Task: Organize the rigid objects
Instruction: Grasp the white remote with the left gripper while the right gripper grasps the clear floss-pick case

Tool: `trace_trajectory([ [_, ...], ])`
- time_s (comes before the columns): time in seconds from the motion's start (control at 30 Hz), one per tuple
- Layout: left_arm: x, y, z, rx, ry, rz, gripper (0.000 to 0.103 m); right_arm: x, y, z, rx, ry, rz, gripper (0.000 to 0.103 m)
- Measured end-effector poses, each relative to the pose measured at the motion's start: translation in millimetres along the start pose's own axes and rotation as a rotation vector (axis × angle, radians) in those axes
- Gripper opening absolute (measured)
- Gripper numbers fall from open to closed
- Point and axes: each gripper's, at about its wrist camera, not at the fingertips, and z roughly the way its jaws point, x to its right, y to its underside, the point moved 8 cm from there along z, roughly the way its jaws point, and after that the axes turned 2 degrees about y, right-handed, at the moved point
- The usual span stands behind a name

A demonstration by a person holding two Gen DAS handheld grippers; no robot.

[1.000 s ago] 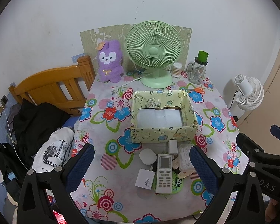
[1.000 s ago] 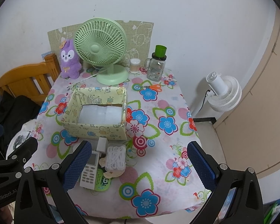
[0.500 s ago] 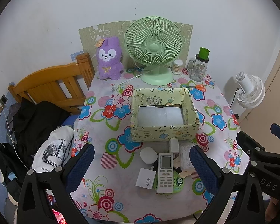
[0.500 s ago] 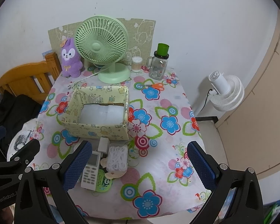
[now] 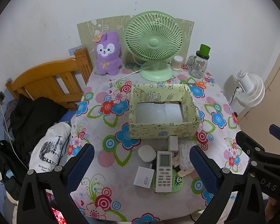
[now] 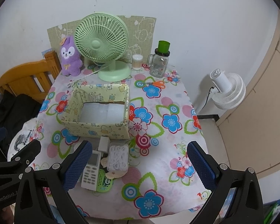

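A pale green patterned box [image 5: 163, 130] [image 6: 95, 127] stands open on the flowered table. In front of it lie a white remote [image 5: 164, 170] [image 6: 90, 173], a white 45W charger [image 5: 144, 177], a round white puck [image 5: 146, 153], a small white adapter [image 5: 172, 142] [image 6: 104, 143], a clear packet of white bits [image 5: 184, 155] [image 6: 118, 157] and a green pad [image 5: 175, 180] [image 6: 103, 182]. My left gripper [image 5: 141, 168] hovers open above the near items. My right gripper [image 6: 139, 165] is open too, over the table to the right of the pile.
At the back stand a green fan [image 5: 154, 43], a purple plush [image 5: 107, 56], a cotton-swab jar [image 5: 177, 62], a green-lidded glass jar [image 5: 198, 64] and orange scissors [image 6: 155, 83]. A wooden bed frame [image 5: 46, 85] with clothes is at left; a white fan [image 6: 226, 89] at right.
Both views have shifted slightly; the table contents sit a little lower in the frames. No item on the table has moved and both grippers stay open.
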Motion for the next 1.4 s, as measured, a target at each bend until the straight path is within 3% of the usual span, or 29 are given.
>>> trace_trajectory([
  [0.8,-0.5,35.0,86.9,-0.179,-0.006,0.004,0.103,-9.1,20.3,75.2,-0.100,-0.058,-0.038,0.101],
  [1.4,20.3,72.5,146.7,-0.293,-0.007,-0.017,0.103,-32.7,51.6,142.6,-0.199,-0.105,-0.097,0.098],
])
